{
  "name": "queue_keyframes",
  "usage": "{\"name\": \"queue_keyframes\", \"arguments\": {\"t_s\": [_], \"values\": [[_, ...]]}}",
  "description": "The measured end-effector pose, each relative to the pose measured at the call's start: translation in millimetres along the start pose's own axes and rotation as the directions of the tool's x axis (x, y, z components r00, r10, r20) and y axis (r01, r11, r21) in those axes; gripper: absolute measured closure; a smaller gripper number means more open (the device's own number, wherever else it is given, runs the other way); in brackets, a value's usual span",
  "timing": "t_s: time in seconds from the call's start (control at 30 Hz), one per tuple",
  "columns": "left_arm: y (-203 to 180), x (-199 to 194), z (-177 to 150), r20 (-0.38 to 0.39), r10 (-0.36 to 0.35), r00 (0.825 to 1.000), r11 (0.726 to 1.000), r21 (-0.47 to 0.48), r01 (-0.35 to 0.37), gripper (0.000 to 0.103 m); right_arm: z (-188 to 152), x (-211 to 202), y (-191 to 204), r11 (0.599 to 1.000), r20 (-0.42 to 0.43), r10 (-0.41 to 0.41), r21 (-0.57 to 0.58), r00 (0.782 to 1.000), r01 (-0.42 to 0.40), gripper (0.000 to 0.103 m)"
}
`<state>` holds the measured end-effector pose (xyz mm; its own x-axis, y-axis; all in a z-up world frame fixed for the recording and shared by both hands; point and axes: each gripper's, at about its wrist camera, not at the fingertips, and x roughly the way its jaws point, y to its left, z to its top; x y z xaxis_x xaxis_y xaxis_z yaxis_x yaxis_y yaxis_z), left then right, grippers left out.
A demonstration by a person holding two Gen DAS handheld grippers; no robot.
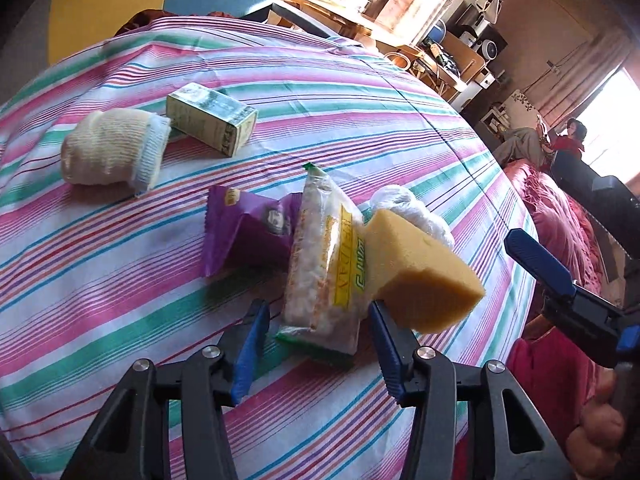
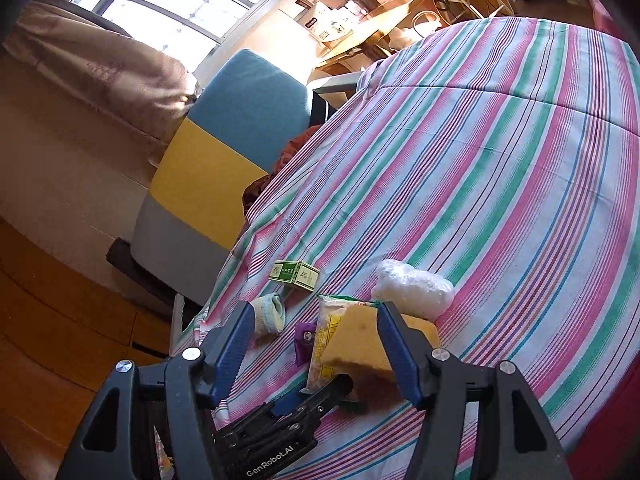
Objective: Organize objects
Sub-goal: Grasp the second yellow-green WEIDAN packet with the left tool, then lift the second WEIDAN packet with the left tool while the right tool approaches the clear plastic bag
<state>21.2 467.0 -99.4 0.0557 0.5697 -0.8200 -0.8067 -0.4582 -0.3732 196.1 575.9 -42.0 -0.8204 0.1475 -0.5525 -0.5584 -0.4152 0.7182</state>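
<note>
Striped cloth [image 1: 120, 280] lies beneath the left gripper [image 1: 316, 308], yellow sponge [image 1: 420, 272] just ahead-right, snack packet [image 1: 320, 248] between its narrow, not-yet-pinching jaws, right gripper [image 2: 316, 308] half-open and empty; grasping underway, next likely pinch and lift.

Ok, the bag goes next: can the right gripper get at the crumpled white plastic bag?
Probably, with a detour: the yellow foam sponge stands in front of the bag, but nothing blocks its right side.

Black claw [image 1: 316, 316] (blue ribbed pads, silver screws)
</note>
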Motion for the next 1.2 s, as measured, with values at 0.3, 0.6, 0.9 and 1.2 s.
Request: {"name": "queue_keyframes", "arguments": {"t_s": [0.3,0.6,0.9,1.2], "values": [[25.0,-28.3,-38.1,0.012,-0.030,0.999,0.999,-0.013,0.030,0.070,0.2,3.3,2.1,1.000,-0.014,-0.023,-0.017,1.000,0.023,0.038],[58.2,-78.1,-98.4,0.043,0.027,0.999,0.998,-0.055,-0.024,0.068,-0.6,4.2,0.0,0.998,-0.023,-0.062,-0.005,0.998,0.062,0.038],[61.5,-95.6,-112.2,0.075,0.152,0.986,0.988,-0.026,-0.150,0.044,-1.2,5.6,0.6,0.996,-0.031,-0.089,-0.009,0.996,0.089,0.038],[44.1,-73.1,-86.2,0.088,0.239,0.967,0.967,0.066,-0.245,0.036,-1.5,7.0,0.3,0.995,-0.038,-0.101,-0.004,0.994,0.101,0.038]]}}
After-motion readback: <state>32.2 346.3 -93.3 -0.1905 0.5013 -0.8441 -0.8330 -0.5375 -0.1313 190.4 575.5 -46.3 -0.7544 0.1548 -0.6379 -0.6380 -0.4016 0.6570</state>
